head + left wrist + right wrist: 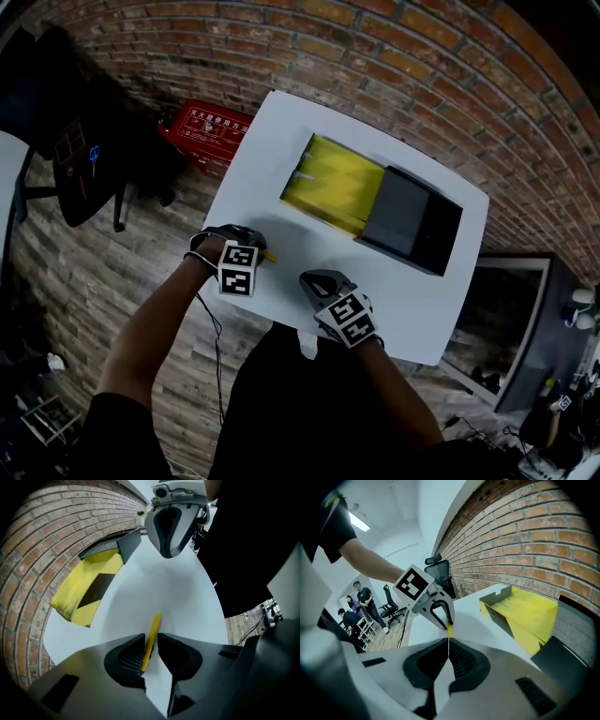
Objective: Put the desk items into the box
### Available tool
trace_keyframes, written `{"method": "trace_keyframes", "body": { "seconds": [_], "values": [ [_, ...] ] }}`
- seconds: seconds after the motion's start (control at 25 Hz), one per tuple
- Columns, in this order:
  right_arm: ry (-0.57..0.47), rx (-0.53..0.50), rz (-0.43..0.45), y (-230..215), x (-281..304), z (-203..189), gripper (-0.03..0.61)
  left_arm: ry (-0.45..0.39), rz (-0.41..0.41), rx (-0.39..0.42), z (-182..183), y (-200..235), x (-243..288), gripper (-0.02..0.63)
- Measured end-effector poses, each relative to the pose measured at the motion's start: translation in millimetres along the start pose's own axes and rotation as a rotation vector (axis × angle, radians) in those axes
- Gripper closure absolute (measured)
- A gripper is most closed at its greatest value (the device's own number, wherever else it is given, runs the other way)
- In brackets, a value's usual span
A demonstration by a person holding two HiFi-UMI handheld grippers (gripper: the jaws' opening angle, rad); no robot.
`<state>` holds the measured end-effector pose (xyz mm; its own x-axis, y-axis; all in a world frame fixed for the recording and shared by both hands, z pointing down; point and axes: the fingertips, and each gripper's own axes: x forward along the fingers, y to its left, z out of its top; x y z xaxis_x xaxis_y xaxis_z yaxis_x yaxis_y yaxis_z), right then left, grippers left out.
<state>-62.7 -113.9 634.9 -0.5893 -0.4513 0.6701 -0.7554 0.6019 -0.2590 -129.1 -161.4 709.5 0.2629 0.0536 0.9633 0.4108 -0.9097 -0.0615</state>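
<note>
A slim yellow pen (152, 637) lies low over the white table (281, 141) near its front left part, and my left gripper (150, 641) is shut on it. The same pen (269, 255) sticks out to the right of the left gripper (255, 248) in the head view. The open box (337, 183), yellow inside with a black lid (412, 220), sits at the table's middle and back. My right gripper (448, 641) is shut and empty, hovering near the front edge and facing the left gripper (438, 609). The right gripper (317, 279) is right of the pen.
A brick wall (394, 56) runs behind the table. A red case (208, 131) lies on the wood floor at the left, beside a black office chair (80, 159). People (356, 606) stand far off in the room. The black lid takes up the table's right side.
</note>
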Motion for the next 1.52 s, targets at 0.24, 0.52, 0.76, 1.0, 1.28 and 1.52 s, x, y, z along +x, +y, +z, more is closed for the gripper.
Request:
{"method": "trace_keyframes", "body": {
  "seconds": [0.24,0.52,0.76,1.0,1.28,1.52],
  "values": [
    [0.007,0.003,0.005,-1.6,-1.0,-3.3,0.555,0.004,-0.053,-0.019,0.4,-1.5,1.2,0.539],
    [0.000,0.009,0.008,-2.6,-1.3,-3.1,0.555,0.011,-0.061,-0.031,-0.2,-4.6,0.6,0.558],
    [-0.012,0.002,0.015,-4.4,-4.6,0.1,0.555,-0.010,-0.021,-0.095,1.9,0.1,-8.5,0.558],
    [-0.020,-0.013,0.031,-4.3,-9.2,1.5,0.555,-0.043,0.047,-0.196,6.2,8.5,-19.4,0.558],
    [-0.073,-0.045,0.019,-15.4,-18.2,15.8,0.555,-0.082,0.150,-0.297,17.8,27.1,-41.4,0.558],
    [-0.121,-0.066,0.009,-29.0,-31.1,30.0,0.555,-0.156,0.244,-0.423,36.1,44.6,-59.0,0.558]
  ]
}}
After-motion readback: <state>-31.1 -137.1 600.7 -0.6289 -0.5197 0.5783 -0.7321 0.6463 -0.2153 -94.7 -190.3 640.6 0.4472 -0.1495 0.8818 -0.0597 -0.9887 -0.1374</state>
